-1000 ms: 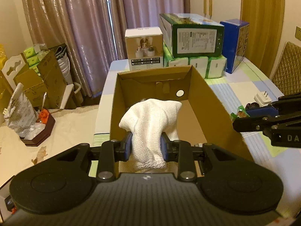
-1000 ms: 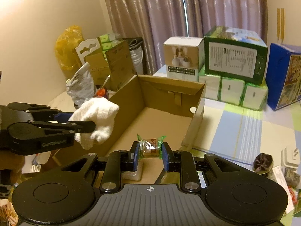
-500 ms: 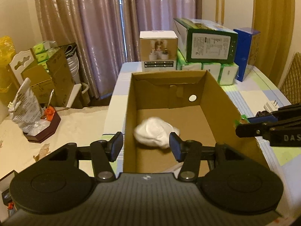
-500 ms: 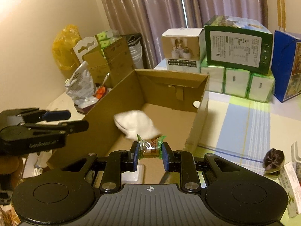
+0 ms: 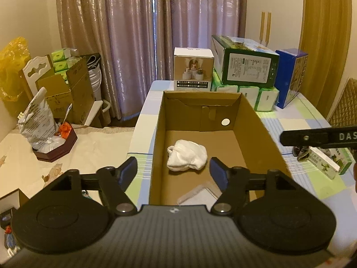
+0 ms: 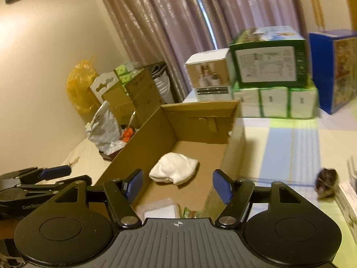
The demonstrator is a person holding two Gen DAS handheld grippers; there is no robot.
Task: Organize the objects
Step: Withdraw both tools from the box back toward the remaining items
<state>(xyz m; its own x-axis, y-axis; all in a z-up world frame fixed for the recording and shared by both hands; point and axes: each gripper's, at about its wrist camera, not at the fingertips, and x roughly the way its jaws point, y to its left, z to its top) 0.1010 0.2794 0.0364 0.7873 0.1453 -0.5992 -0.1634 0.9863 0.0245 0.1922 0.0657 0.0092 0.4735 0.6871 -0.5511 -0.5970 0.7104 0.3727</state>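
Both claws are spread wide and hold nothing: the left claw [image 5: 173, 170] hangs over the near end of the cardboard box [image 5: 263, 134], the right claw [image 6: 177, 184] likewise. The white cloth [image 5: 187, 158] lies on the box floor, a green-wrapped candy [image 6: 189, 212] at the near end. Next, I judge, swing right to the loose items, a dark clump [image 6: 326, 184] among them, lifting well clear of the box wall. The desk [image 5: 296, 116] wears a checked cloth; stacked cartons [image 5: 245, 69] and curtains [image 5: 133, 33] stand behind.
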